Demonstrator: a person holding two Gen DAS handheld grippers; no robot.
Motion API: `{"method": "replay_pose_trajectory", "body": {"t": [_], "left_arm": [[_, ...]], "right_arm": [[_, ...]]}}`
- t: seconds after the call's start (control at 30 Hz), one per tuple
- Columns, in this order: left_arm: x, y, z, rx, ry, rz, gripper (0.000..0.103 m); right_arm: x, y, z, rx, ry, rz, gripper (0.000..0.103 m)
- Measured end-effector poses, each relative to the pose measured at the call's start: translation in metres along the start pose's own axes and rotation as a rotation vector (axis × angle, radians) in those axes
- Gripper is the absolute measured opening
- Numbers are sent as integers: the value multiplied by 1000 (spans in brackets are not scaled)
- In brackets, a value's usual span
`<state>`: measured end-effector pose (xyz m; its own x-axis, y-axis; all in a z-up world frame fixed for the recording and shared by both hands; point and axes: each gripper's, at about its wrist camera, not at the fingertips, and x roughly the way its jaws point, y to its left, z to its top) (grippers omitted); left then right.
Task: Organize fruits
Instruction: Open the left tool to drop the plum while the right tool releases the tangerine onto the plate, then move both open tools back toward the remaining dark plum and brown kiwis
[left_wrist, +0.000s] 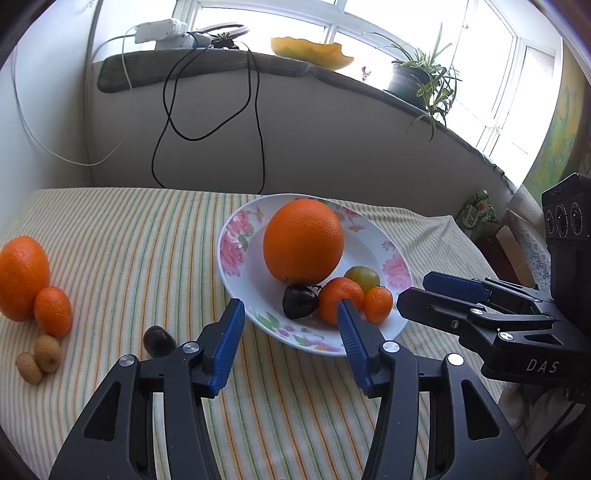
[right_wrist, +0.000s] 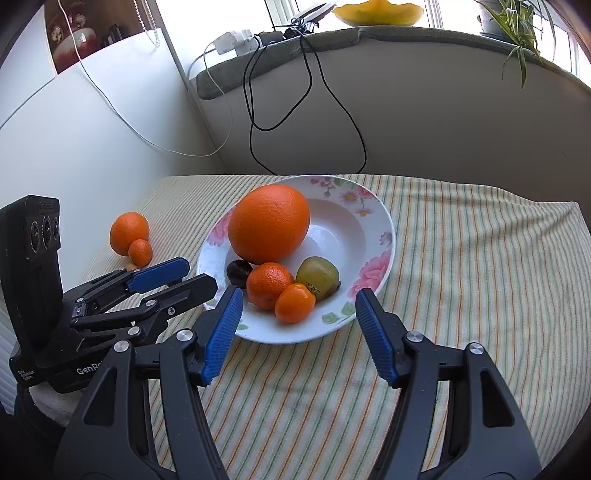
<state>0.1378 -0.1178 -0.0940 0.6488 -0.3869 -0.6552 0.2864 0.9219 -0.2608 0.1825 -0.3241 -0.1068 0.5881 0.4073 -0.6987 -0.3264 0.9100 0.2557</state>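
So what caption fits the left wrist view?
Open hand-held gripper before a plate of fruit; more fruit on the cloth.

A plate (right_wrist: 373, 206) sits on the table (right_wrist: 480, 258) toward its far edge, near the middle. In it, a large orange (right_wrist: 269, 223) fills the left side; before it, along the near rim, lie a plum (right_wrist: 238, 272), a mandarin (right_wrist: 269, 285), a small citrus (right_wrist: 294, 303) and, behind that, a round fruit (right_wrist: 317, 277). Well left of the plate, near the table's left edge, a second orange (left_wrist: 23, 277) touches a smaller citrus (left_wrist: 53, 312); two little fruits (left_wrist: 38, 358) lie before them, and a lone plum (left_wrist: 159, 341) sits between these and the plate
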Motion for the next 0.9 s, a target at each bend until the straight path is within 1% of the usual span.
{"method": "replay_pose_trajectory", "body": {"t": [0.07,0.1,0.13,0.3,0.37,0.9], "left_arm": [[-3,1,0,-4,-1,2,56],[-4,2,0,-7,-5,6,61],[-6,3,-1,-11,-9,10,63],[-14,5,-3,-14,-20,20,63],[-17,6,-4,-16,-24,25,63],[-49,34,-18,-51,-55,70,64]], "right_arm": [[-1,2,0,1,-2,2,66],[-1,3,1,1,-3,3,66],[-2,4,1,1,-3,4,66],[-4,11,2,-4,-5,12,68],[-6,15,2,-13,-13,11,81],[-5,52,5,-79,-14,45,81]]}}
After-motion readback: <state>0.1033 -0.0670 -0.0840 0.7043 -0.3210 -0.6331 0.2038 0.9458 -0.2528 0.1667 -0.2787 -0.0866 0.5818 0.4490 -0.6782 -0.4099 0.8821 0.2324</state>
